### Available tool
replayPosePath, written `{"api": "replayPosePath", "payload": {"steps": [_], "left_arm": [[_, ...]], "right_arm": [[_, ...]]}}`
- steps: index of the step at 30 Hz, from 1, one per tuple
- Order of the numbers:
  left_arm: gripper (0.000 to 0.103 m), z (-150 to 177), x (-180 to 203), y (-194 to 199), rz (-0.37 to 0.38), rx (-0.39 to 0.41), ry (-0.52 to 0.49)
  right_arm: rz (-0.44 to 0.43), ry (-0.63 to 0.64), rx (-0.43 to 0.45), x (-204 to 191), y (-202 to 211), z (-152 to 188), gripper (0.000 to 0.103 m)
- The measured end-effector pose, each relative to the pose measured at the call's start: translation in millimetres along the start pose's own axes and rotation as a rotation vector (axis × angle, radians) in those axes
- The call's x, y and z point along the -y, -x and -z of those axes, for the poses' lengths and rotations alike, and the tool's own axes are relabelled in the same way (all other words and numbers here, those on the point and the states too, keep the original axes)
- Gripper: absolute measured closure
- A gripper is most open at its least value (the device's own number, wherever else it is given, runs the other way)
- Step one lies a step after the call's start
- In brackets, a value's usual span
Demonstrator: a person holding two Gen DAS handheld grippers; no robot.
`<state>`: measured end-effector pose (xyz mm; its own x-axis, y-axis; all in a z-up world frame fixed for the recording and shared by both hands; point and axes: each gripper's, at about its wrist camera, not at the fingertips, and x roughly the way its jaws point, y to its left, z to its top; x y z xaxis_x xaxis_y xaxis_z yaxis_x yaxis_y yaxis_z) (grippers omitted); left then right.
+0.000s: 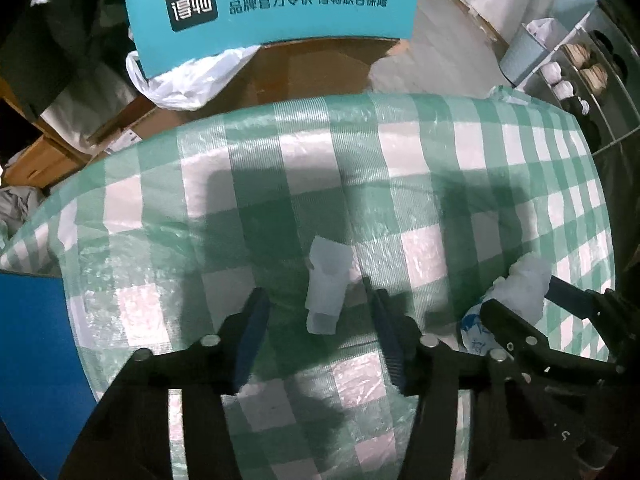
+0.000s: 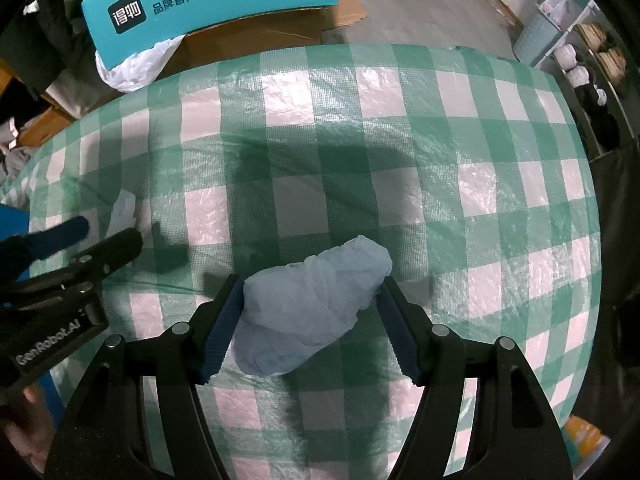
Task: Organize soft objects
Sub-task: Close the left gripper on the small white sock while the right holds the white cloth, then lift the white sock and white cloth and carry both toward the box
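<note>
A small white tissue (image 1: 326, 292) lies crumpled on the green-and-white checked tablecloth (image 1: 400, 168). My left gripper (image 1: 318, 308) points down over it, its blue pads on either side with clear gaps to the tissue. To the right, my right gripper (image 2: 311, 282) is shut on a pale blue-white soft bundle (image 2: 316, 308), with both pads pressed against its sides. In the left wrist view the bundle (image 1: 528, 272) shows between the right gripper's fingers (image 1: 496, 312). In the right wrist view the left gripper (image 2: 106, 232) and the tissue (image 2: 124, 208) are at the far left.
Beyond the table's far edge stand a teal printed box (image 1: 272, 4), brown cardboard boxes (image 1: 304, 72) and a white plastic bag (image 1: 188, 84). A shelf with small items (image 1: 576, 72) is at the right. A blue panel (image 1: 32, 360) lies at the near left.
</note>
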<state>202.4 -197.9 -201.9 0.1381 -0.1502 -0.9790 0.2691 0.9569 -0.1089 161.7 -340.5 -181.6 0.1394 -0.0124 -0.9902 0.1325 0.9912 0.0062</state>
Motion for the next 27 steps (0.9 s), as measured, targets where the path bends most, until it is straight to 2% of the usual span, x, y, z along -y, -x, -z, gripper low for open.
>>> {"api": "replayPosePath", "payload": {"steps": [5,8,9,11,17,27], "left_arm": [[0.077,1.8,-2.2,-1.2,0.005,0.003,-0.003],[0.084,1.3,-2.7,-2.0,0.03,-0.004,-0.007],[0.085,1.4,-2.5,-2.1,0.033,-0.003,-0.009],[0.086,1.9,-1.3,-1.6,0.029,0.004,-0.021],[0.089,3.3,-0.7,2.7,0.02,0.018,-0.032],[0.09,9.2,-0.8,24.4,-0.02,0.064,-0.052]], "right_arm": [[0.001,0.001,-0.016,-5.8,-8.5,-0.6,0.031],[0.0,0.006,-0.023,-8.3,-12.9,0.2,0.031],[-0.005,0.007,-0.024,-8.8,-13.9,0.3,0.031],[-0.013,0.006,-0.028,-9.1,-15.7,1.1,0.041],[-0.016,0.021,-0.008,-9.8,-12.7,1.7,0.049],[0.004,0.05,0.045,-12.3,10.1,3.4,0.052]]}}
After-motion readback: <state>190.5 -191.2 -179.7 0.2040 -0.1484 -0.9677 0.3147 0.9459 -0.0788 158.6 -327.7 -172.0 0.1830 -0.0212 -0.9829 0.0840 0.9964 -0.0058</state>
